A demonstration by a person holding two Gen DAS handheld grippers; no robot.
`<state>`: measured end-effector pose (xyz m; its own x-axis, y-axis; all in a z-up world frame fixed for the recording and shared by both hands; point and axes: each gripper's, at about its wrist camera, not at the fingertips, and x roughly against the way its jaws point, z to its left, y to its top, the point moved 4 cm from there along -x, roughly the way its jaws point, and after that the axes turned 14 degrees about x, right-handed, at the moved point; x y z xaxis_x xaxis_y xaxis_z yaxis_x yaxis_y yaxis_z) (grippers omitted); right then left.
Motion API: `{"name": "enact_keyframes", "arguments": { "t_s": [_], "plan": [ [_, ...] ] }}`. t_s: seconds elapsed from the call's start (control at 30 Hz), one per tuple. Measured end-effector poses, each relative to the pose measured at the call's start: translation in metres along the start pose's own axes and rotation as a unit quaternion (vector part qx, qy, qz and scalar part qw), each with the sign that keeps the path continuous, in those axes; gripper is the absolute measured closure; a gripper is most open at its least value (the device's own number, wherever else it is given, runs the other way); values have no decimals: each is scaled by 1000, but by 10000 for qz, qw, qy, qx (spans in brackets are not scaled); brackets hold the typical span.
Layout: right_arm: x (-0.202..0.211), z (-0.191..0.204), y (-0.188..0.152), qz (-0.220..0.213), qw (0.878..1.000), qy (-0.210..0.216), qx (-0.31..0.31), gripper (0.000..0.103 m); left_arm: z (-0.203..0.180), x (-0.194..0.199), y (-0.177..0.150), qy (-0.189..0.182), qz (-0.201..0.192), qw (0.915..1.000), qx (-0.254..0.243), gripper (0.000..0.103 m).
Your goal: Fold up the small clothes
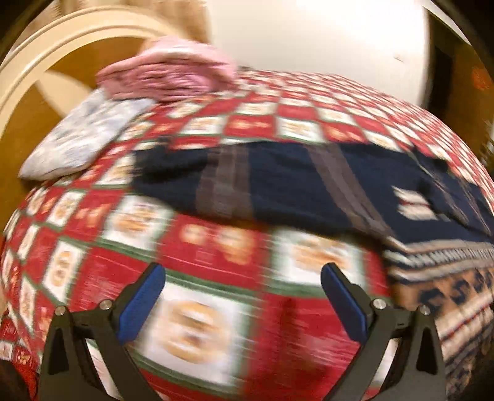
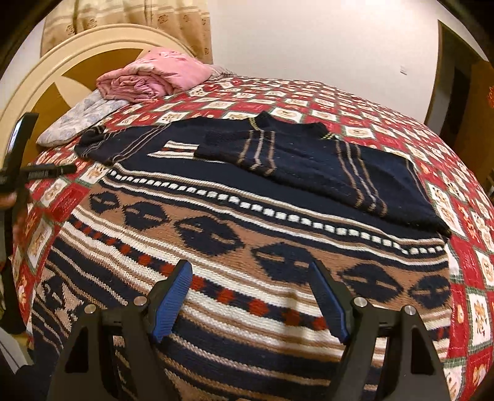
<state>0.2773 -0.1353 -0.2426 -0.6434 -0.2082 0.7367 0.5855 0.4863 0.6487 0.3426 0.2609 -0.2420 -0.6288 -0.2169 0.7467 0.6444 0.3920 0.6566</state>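
Bed (image 2: 355, 101) with red-and-white check cover fills both views. Sweater (image 2: 247, 222) lies flat on bed, sleeves folded across dark top part. Pink blanket (image 2: 154, 77) on pale pillow (image 2: 77, 120) at far end, by cream headboard (image 2: 55, 58). Curtain (image 2: 129, 21) behind, white wall (image 2: 324, 40), brown door (image 2: 469, 101) at right. Left gripper (image 1: 242, 274) fingers wide apart, holding nothing, over cover; view blurry. Right gripper (image 2: 251, 271) fingers wide apart, holding nothing, over sweater.
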Motion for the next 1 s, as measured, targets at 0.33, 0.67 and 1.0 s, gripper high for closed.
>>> {"name": "enact_keyframes", "arguments": {
  "t_s": [0.33, 0.67, 1.0],
  "plan": [
    [-16, 1, 13, 33, 9999, 149, -78, 25, 90, -63, 83, 375, -207, 9900, 1347, 15],
    [-28, 25, 29, -40, 9996, 179, 223, 25, 101, -115, 139, 145, -134, 9829, 1833, 28],
    [-40, 28, 26, 64, 9992, 307, 234, 25, 97, -155, 145, 131, 201, 9795, 2003, 43]
  ]
}}
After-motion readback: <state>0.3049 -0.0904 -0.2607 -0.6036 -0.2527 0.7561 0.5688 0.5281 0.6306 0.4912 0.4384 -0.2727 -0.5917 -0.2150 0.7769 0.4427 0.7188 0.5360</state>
